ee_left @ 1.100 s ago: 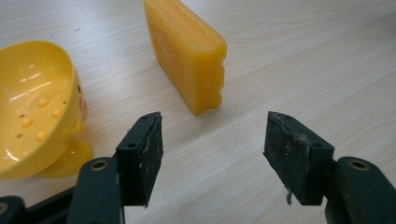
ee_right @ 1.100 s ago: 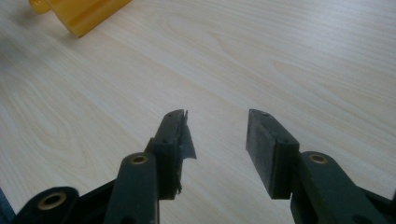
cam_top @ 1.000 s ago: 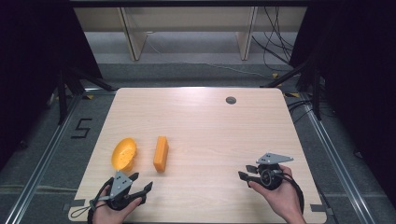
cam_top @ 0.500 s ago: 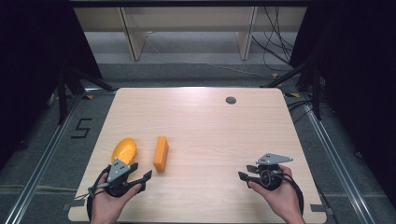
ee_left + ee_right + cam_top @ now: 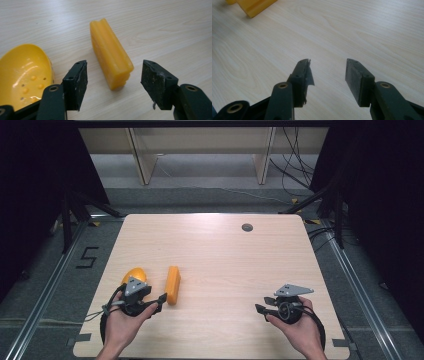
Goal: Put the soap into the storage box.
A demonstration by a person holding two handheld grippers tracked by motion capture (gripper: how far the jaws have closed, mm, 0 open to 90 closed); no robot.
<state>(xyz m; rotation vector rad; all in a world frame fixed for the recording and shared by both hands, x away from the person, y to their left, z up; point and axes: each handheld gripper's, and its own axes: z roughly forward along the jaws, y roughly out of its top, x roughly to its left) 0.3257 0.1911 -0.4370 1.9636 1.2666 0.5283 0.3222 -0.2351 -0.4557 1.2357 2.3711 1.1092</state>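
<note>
With its jaws wide, the left gripper (image 5: 113,85) should ease forward to straddle the orange bar (image 5: 111,52) just ahead (yellow dish (image 5: 23,72) beside its left jaw) and close squarely across the long sides.

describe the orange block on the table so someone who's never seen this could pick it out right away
On the wooden table, look to the near left area, just ahead of the left gripper. The orange block is a ridged bar lying beside a yellow dish; it is straight-sided, the dish rounded and hollow.

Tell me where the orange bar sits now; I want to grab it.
In the high view the orange bar lies on the table's left half, just right of the yellow dish, directly ahead of the open left hand-held gripper.
</note>
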